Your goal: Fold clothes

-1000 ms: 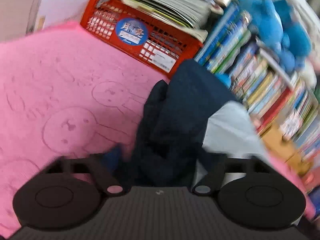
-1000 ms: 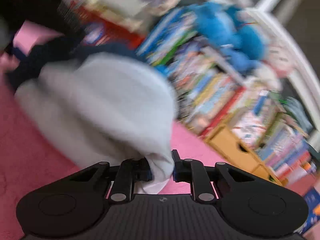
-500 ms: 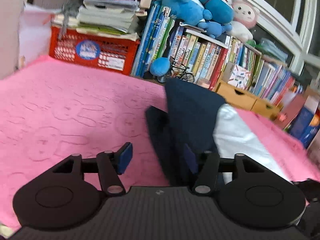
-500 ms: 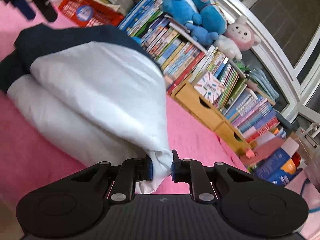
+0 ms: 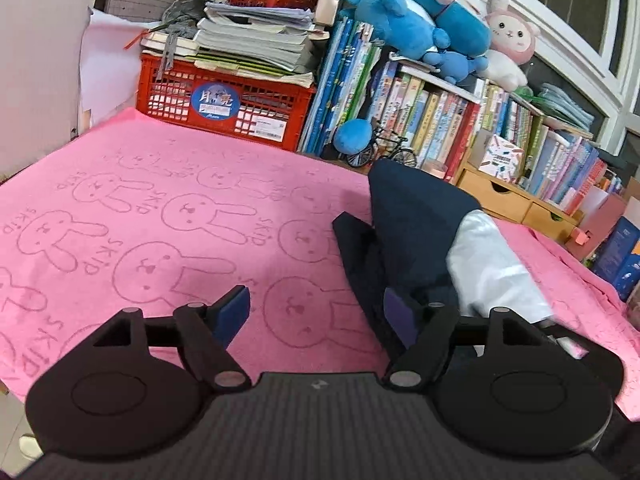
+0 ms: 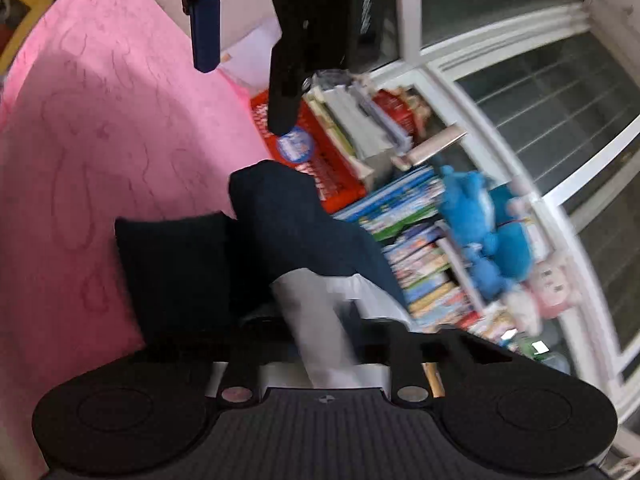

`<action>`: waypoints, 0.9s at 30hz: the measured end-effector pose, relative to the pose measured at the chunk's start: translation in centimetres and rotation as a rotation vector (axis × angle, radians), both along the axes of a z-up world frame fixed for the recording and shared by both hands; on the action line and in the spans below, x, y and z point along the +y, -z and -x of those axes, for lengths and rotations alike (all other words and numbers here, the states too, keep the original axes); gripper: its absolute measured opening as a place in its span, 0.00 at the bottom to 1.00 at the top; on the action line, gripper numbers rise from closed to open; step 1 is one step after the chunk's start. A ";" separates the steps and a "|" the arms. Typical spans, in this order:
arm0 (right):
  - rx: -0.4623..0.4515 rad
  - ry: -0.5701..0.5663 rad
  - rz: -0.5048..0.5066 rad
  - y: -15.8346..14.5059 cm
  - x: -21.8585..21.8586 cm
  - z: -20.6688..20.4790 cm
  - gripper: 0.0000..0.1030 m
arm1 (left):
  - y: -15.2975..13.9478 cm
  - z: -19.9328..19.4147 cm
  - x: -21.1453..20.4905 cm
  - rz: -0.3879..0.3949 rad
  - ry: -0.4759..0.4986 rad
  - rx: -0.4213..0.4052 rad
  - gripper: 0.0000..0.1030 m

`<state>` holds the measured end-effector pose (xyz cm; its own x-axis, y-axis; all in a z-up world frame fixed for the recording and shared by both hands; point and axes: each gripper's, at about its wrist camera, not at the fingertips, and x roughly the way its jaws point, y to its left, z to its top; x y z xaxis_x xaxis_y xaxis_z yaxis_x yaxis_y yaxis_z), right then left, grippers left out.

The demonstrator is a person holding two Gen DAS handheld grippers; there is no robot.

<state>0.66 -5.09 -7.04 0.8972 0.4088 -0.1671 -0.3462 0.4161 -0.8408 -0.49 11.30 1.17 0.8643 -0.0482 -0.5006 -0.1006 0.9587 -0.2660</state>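
A navy and white garment (image 5: 416, 232) lies bunched on the pink bunny-print towel (image 5: 140, 220), right of centre. My left gripper (image 5: 316, 316) is just in front of it and its jaws are opening. Only towel shows between them, and the right finger (image 5: 396, 320) sits against the navy cloth's edge. In the right wrist view the same garment (image 6: 288, 232) runs toward me. My right gripper (image 6: 320, 336) is shut on its white end (image 6: 316, 320). The left gripper (image 6: 244, 68) hangs above the garment's far end there.
A red crate (image 5: 224, 108) stacked with papers stands at the towel's far edge. To its right are rows of books (image 5: 440, 120), blue plush toys (image 5: 420, 28) and wooden drawers (image 5: 512, 200). A window frame (image 6: 520, 80) fills the right of the right wrist view.
My left gripper has let go of the navy cloth, spread its jaws and pulled back from it. The right gripper has rolled and shifted, still gripping the white end.
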 end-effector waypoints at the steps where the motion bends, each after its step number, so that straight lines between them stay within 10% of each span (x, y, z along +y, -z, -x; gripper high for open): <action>1: -0.007 -0.008 0.000 -0.1 -0.2 0.4 0.07 | -0.3 0.1 -0.1 -0.005 0.012 -0.012 0.75; 13: -0.038 -0.057 0.046 1.3 -2.9 4.4 0.06 | -1.1 -2.3 -6.2 -0.240 0.111 -0.077 0.82; 18: -0.035 0.002 -0.010 0.5 -0.5 1.1 0.41 | -2.1 -2.7 -4.8 -0.175 0.095 -0.104 0.85; 21: 0.091 0.034 -0.073 -0.1 0.6 -1.4 0.08 | -2.2 -2.6 -4.0 -0.155 0.090 -0.090 0.85; 27: 0.103 -0.009 -0.139 -1.7 -1.5 1.4 0.04 | -3.7 -1.8 -3.6 -0.135 0.138 -0.137 0.85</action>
